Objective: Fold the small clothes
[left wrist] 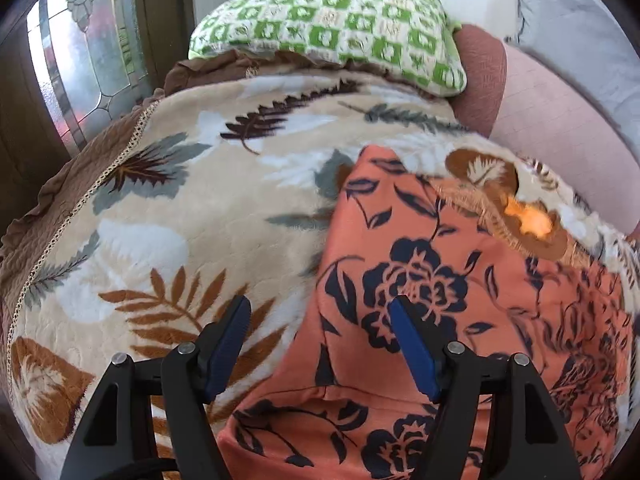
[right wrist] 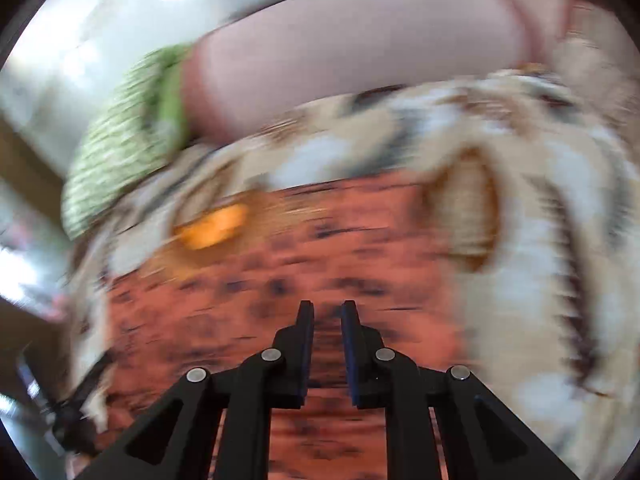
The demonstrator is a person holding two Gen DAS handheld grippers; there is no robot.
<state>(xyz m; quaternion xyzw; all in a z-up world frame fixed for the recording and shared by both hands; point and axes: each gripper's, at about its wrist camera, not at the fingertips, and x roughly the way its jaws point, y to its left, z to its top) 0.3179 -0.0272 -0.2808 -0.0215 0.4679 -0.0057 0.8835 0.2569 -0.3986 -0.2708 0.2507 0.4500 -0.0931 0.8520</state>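
Orange cloth printed with dark navy flowers, a small garment (left wrist: 420, 280), lies spread on a cream fleece blanket (left wrist: 180, 208) patterned with brown, grey and white leaves, which covers a bed. In the left wrist view the garment fills the lower right, its left edge running up to a point near the middle of the blanket, with a fold line crossing its lower part. The left gripper (left wrist: 320, 308) hangs over that left edge with its blue-padded jaws spread wide and nothing pinched between them: the left finger is over bare blanket, the right finger over the orange fabric. Behind the blanket a green-and-white checked pillow (left wrist: 328, 28) rests at the head of the bed, a pink cushion (left wrist: 552, 120) beside it to the right, and a leaded glass panel (left wrist: 80, 60) stands at the left. The right wrist view is heavily smeared by motion. There the right gripper (right wrist: 327, 308) points down at the orange garment (right wrist: 280, 280), its jaws drawn nearly together with only a narrow slit between the pads; orange fabric shows through that slit, possibly a pinch of cloth, though the blur leaves that unsettled. The pillow (right wrist: 128, 140) and blanket (right wrist: 540, 220) show as streaks around it.
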